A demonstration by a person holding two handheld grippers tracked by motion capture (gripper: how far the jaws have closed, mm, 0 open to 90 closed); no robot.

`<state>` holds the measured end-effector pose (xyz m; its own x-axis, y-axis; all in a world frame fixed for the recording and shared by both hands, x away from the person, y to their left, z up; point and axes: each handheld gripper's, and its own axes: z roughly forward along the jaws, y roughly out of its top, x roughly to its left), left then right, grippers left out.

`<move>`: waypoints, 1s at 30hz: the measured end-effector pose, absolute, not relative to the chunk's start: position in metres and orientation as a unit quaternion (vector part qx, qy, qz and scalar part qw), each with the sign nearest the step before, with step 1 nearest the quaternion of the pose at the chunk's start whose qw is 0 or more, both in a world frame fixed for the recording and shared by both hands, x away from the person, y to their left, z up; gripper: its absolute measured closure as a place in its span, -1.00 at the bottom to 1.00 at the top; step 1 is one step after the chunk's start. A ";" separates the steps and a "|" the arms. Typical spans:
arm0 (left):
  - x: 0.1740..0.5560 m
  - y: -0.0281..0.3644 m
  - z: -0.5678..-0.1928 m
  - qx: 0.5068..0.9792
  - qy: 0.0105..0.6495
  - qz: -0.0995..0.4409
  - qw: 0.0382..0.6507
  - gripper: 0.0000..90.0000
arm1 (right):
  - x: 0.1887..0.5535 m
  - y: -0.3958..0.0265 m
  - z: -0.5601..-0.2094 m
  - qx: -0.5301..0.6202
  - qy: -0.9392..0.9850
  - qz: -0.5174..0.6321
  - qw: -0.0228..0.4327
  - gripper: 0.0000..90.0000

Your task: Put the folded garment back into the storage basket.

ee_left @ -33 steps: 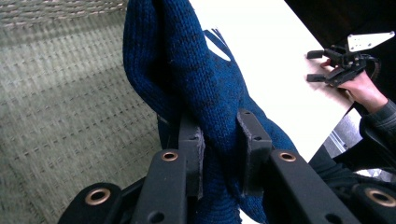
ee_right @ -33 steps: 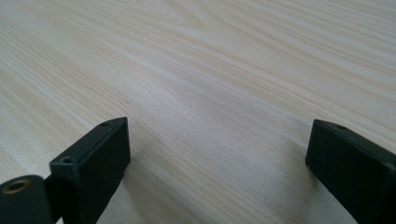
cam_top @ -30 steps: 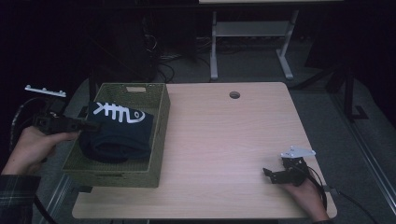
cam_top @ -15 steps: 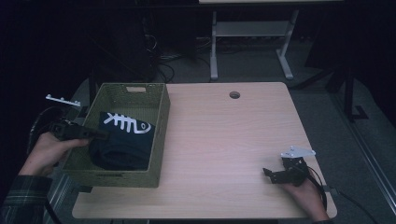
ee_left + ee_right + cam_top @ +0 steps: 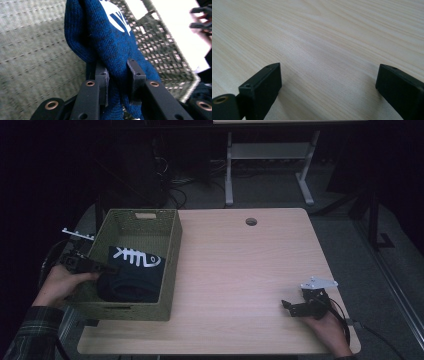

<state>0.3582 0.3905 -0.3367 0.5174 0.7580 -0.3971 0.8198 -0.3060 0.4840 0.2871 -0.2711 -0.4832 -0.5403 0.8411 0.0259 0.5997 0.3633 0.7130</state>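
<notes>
Resting at the near right corner of the table, the right gripper is held with its jaws spread wide apart and nothing between them; bare wood is seen ahead of it in the right gripper view. At the near left, the left gripper is reached over the left wall of the green woven basket, which stands along the table's left edge. Its jaws are clamped on a fold of the dark blue knitted garment, whose white fishbone print faces up; the garment is hung low inside the basket, its bulk bunched toward the near wall.

A snag is judged the main risk: loose knit could be caught on the open weave of the basket wall if the cloth is dragged sideways. The pinched fold looks thick, so part of it could be carried back up with the jaws if they are parted too little. The light basket might also be shoved toward the near edge. Farther off, a round cable hole is set near the far edge, well apart, and a white stand is seen beyond the table. Nothing is found in the way.
</notes>
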 end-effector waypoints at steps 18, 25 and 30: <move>0.363 0.397 -0.348 0.811 0.517 0.003 0.275 0.36 | 0.287 -0.271 -0.483 0.447 0.806 0.345 0.175 -0.86; 0.360 0.405 -0.344 0.807 0.531 0.034 0.257 0.25 | 0.287 -0.271 -0.483 0.447 0.806 0.345 0.175 -0.86; 0.356 0.409 -0.340 0.804 0.536 0.051 0.252 0.14 | 0.287 -0.271 -0.483 0.447 0.807 0.345 0.175 -0.86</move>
<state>0.3559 0.4090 -0.3403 0.4201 0.8878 -0.1879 0.8364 -0.2984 0.4597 0.2871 -0.2710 -0.4832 -0.5390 0.8418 0.0270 0.6008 0.3619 0.7128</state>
